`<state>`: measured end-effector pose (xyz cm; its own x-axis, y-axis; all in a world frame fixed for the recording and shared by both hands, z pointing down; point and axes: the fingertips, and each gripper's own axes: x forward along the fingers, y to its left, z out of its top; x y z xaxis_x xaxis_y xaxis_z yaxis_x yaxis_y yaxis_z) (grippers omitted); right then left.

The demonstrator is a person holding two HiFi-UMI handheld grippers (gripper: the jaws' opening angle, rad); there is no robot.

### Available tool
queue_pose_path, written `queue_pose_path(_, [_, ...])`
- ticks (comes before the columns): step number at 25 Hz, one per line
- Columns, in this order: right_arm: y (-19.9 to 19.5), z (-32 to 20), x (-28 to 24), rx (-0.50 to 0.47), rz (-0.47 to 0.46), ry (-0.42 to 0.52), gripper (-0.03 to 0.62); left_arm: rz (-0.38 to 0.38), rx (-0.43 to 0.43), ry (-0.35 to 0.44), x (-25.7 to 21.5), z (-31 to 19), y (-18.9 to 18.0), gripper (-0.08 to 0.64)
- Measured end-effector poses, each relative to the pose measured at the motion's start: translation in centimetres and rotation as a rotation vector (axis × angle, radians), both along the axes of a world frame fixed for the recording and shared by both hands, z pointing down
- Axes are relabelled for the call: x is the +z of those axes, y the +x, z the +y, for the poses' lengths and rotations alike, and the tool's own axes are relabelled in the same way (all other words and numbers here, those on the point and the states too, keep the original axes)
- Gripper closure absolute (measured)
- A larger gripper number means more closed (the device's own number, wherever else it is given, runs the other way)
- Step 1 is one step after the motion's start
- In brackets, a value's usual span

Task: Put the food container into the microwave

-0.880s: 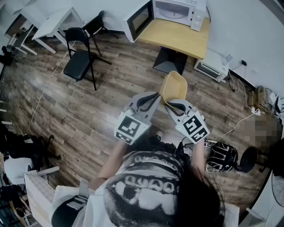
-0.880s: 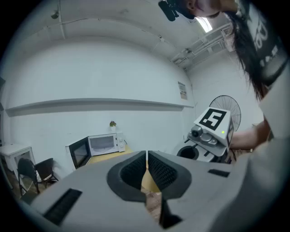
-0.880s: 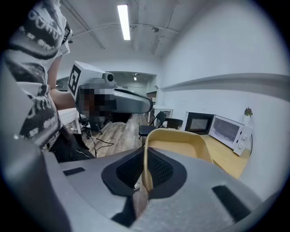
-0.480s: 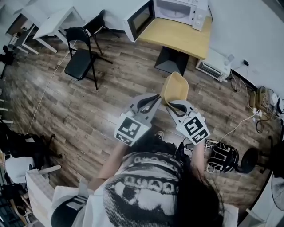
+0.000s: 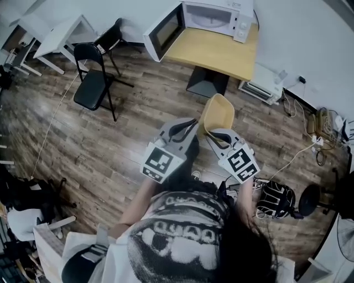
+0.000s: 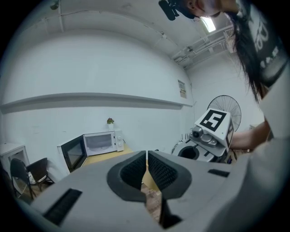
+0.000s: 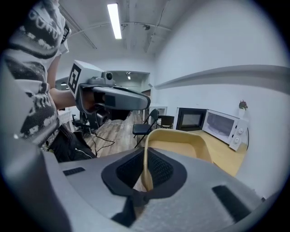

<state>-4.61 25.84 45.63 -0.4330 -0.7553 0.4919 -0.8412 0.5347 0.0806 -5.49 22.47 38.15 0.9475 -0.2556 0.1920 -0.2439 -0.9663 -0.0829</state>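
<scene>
A yellow food container [image 5: 217, 113] hangs over the wooden floor, and my right gripper [image 5: 213, 132] is shut on its near rim. In the right gripper view the rim's thin wall stands pinched between the pads of the right gripper [image 7: 146, 168], with the container [image 7: 183, 145] reaching out ahead. My left gripper [image 5: 180, 128] is beside it on the left, shut and empty; its jaws [image 6: 147, 156] meet with nothing between them. The white microwave [image 5: 213, 16] stands on a wooden table [image 5: 221, 52] ahead, its door [image 5: 165, 30] swung open to the left.
A black folding chair [image 5: 91, 77] stands on the floor to the left, with white desks [image 5: 58, 36] behind it. A white appliance [image 5: 260, 88] and cables [image 5: 310, 143] lie right of the table. A black bag [image 5: 275, 198] sits by the person's right side.
The table and microwave have shifted slightly in the head view as the person moves. Both grippers keep their pose, and the container stays in the right one.
</scene>
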Motion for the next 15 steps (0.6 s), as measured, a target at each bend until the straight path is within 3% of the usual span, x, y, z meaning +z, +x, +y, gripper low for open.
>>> queue_pose_path(7, [5.0,-6.5,0.8,0.017,0.038,-0.028,0.566,0.013,0.034,-0.013,0.7,-7.0,5.2,0.548])
queue_pose_path(15, [8.5,-16.9,0.8,-0.002,0.067,-0.081,0.566,0.021,0.016,-0.026,0.0,-19.1,8.5,0.548])
